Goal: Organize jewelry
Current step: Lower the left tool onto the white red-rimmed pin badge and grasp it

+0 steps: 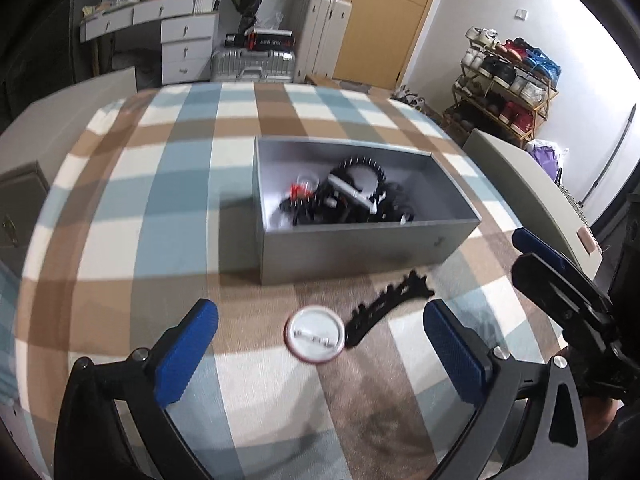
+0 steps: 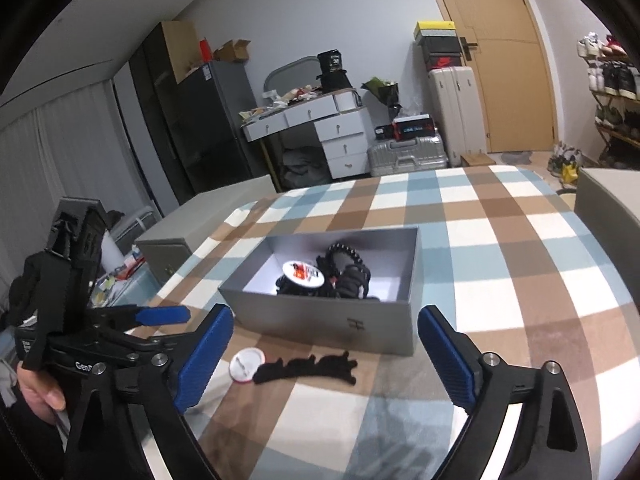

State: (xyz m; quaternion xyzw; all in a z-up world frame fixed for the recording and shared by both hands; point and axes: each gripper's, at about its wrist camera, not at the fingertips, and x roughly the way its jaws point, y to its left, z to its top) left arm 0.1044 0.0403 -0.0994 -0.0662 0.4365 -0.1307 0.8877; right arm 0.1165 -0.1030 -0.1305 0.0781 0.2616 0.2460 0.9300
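Note:
A grey open box stands on the checked tablecloth and holds a tangle of black studded jewelry and a badge with red print. In front of the box lie a round white pin badge, back side up, and a black lace choker. My left gripper is open, low over the cloth, with the badge between its blue fingers. My right gripper is open and empty; the choker and the badge lie between its fingers. The box also shows in the right wrist view.
The checked tablecloth covers the table. Grey cabinets stand close at both sides. Beyond the far edge are a white drawer desk, suitcases, a wooden door and a shoe rack.

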